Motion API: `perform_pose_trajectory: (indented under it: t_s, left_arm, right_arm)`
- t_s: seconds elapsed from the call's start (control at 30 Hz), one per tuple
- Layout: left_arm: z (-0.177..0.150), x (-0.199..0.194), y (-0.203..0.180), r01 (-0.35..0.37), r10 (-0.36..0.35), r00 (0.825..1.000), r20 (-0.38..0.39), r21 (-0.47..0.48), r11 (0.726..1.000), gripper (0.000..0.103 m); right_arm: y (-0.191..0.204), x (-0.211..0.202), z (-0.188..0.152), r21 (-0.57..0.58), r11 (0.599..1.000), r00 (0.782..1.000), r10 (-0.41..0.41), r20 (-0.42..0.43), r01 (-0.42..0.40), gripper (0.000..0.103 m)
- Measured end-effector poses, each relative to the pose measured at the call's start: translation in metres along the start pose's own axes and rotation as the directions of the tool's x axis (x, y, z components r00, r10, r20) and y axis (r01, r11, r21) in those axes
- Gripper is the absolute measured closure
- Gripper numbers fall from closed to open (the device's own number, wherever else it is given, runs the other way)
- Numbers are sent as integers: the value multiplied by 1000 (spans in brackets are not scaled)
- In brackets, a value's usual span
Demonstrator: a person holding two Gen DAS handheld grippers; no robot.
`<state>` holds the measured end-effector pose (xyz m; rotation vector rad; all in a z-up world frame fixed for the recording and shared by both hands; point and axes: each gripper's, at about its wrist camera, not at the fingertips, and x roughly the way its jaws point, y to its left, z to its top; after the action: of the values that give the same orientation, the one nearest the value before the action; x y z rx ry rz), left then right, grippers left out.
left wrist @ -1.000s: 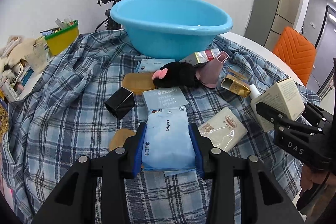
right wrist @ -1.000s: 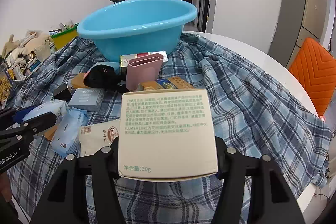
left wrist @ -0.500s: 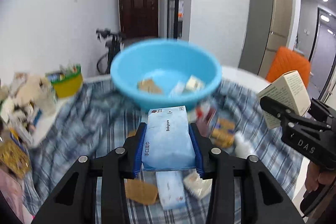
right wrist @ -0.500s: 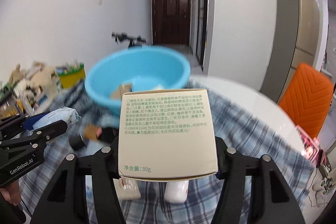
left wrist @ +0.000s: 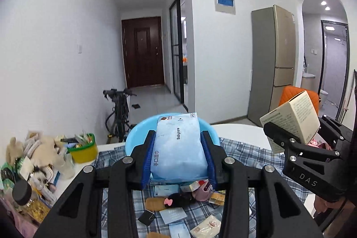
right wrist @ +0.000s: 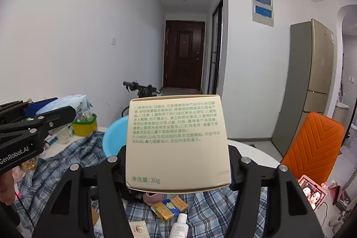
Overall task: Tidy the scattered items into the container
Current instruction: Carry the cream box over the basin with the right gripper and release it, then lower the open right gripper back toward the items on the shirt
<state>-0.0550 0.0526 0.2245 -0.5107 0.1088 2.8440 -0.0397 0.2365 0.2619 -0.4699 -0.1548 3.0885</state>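
The wipes pack [left wrist: 177, 146] looked light and soft, a filled plastic pouch likely to give under pressure and slide on its smooth film, so the hold across its two long sides seemed the right one. The left gripper [left wrist: 178, 157] had its jaws clenched on exactly those sides, blue pads pressing in, and carried the pack in the air above the desk [left wrist: 241, 129], in line with the blue basin [left wrist: 133, 137] at the far side. It was pale blue with "Babycare" printed along it and a small label at the far end.

The cream box [right wrist: 177, 141] appeared stiff but light, thin card that could dent if squeezed hard; a flat-sided hold near its base suited it. The right gripper [right wrist: 178, 168] grasped it there, jaws clenched on its left and right faces, raised over the checked cloth [right wrist: 73, 155]. It bore green print on a beige face.
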Motion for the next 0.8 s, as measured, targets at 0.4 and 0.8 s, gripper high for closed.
perform_pose_trajectory:
  t_s: [0.4, 0.8]
  left_arm:
    - [-13, -4, 0, 36, -36, 999, -33, -20, 999, 61]
    - [-79, 51, 11, 23, -40, 976, -216, -82, 996, 61]
  right_arm:
    - [17, -5, -5, -60, 998, 1000, 23, -12, -24, 70]
    - [-3, 78, -98, 66, 994, 944, 103, -312, -87, 67]
